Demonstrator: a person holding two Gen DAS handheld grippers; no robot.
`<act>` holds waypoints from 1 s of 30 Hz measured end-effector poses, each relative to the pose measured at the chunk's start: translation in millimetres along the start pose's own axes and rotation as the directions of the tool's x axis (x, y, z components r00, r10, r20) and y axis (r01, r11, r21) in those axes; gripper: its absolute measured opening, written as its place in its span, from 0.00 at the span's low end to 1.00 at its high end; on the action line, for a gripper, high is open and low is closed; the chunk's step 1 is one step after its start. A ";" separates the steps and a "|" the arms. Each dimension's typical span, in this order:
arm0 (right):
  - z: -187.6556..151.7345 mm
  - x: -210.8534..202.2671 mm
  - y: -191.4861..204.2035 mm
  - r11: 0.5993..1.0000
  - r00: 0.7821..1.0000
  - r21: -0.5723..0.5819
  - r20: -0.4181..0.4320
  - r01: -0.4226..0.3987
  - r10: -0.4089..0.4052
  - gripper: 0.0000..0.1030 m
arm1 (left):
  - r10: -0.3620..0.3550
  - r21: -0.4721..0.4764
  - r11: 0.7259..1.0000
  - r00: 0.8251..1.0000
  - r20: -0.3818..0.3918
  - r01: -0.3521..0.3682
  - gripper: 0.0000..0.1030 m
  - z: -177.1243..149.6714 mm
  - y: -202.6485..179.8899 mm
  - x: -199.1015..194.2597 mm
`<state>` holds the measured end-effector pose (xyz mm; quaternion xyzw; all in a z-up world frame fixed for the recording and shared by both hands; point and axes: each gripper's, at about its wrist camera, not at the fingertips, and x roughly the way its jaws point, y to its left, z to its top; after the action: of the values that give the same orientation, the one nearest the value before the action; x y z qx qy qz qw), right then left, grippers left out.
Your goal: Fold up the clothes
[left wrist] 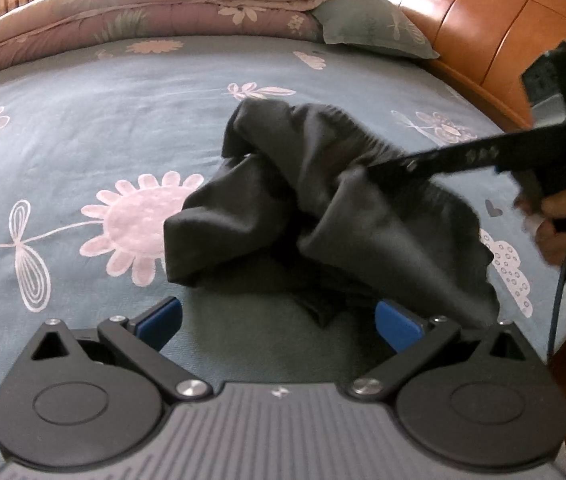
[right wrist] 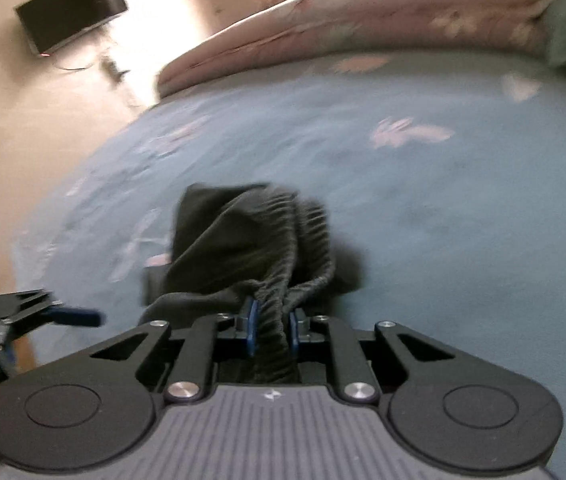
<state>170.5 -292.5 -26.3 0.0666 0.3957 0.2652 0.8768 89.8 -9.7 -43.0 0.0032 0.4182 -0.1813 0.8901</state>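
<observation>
A dark grey garment with a ribbed elastic waistband lies bunched on the blue flowered bedsheet. My left gripper is open and empty, its blue pads just short of the garment's near edge. My right gripper is shut on the garment's ribbed waistband and holds it lifted; it reaches in from the right in the left wrist view. The left gripper shows at the lower left of the right wrist view.
A folded pink quilt and a grey-green pillow lie at the far side of the bed. A wooden headboard runs along the right. A dark box hangs on the wall beyond the bed.
</observation>
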 end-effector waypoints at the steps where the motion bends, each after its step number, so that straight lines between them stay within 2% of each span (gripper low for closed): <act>1: 2.9 -5.4 -3.2 0.999 0.999 -0.011 0.005 0.039 -0.039 0.18 | -0.001 0.002 1.000 1.000 0.002 0.001 0.99 0.3 -0.5 -0.1; 6: 12.3 -33.1 -21.5 0.971 0.973 -0.065 0.009 0.229 -0.229 0.18 | -0.009 0.020 1.000 1.000 -0.001 0.009 0.99 1.5 -5.8 1.9; 13: 7.6 -60.1 -61.9 0.898 0.899 -0.060 -0.031 0.436 -0.438 0.18 | -0.021 0.033 0.999 1.000 -0.004 0.021 0.99 2.4 -10.0 4.8; 20: -10.0 -70.7 -112.1 0.817 0.815 0.025 -0.101 0.576 -0.571 0.18 | -0.012 0.036 0.999 1.000 -0.009 0.012 0.99 3.7 -8.8 3.8; 27: -38.0 -70.2 -149.6 0.726 0.725 0.081 -0.204 0.682 -0.658 0.20 | -0.003 0.034 0.999 1.000 -0.009 0.003 0.99 3.5 -6.8 3.8; 30: -44.6 -68.1 -149.2 0.719 0.718 0.089 -0.216 0.689 -0.662 0.28 | -0.002 0.042 0.999 1.000 -0.009 0.003 0.99 5.3 -6.5 3.9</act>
<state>162.3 -458.8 -60.4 -0.0339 0.4855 -0.1028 0.8675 93.9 -17.8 -41.5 0.0219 0.4182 -0.1911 0.8878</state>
